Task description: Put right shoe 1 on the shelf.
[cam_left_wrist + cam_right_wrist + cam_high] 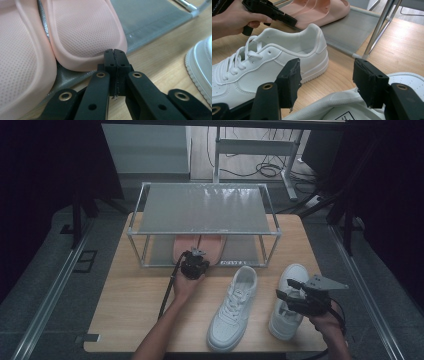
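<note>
The left gripper [115,53] has its jaws pressed flat together with nothing between them, the tips right against the heel rim of the pink slipper [85,32]. From above, this left gripper [194,266] sits at about twelve o'clock from the person's left hand [184,287], at the front edge of the rack's lower shelf [150,20], where the pair of pink slippers [196,246] lies. Whether the tips actually touch the rubber or stop just short is hard to tell.

The right gripper [325,80] stands with its jaws wide apart, holding nothing, poised over the collar of the right white sneaker [352,107]. In the high view this right gripper [292,292] hangs over that sneaker [287,305], whose heel end is covered by the tool and hand. A white tag with black print shows inside the shoe [344,117], cut off at the bottom edge and unreadable.

At nine o'clock from that shoe lies the left white sneaker [234,307], laces up, toe toward the person. I can read no brand on either.

The rack's top shelf [205,210] hides the front parts of the slippers. A small strip of writing on the lower shelf's front edge [236,264] is too blurred to read. The wooden table [135,310] carries everything.
</note>
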Available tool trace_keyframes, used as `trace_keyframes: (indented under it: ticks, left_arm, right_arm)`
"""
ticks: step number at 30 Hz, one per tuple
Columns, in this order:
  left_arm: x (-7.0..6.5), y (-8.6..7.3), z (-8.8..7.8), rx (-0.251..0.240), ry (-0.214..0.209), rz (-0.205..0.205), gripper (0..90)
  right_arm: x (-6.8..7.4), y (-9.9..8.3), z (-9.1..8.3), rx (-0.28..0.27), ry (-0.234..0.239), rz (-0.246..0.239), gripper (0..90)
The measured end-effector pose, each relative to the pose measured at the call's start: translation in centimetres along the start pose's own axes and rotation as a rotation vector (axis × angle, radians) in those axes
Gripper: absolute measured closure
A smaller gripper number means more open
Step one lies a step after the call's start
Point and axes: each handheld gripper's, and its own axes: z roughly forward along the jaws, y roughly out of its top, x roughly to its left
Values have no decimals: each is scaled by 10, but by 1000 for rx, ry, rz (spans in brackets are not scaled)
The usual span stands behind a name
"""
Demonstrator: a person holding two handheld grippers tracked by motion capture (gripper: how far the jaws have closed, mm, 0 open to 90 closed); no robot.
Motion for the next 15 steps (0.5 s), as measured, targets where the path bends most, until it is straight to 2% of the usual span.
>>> trace_keyframes:
  ticks: [4,15]
  left_arm:
    - [0,0,5,-14,16,-23,895]
    - [-1,1,10,-26,33,-42,872]
  right_arm:
    - [0,0,-1,-2,-1,1,397]
    - [-1,0,0,-1,-1,0,397]
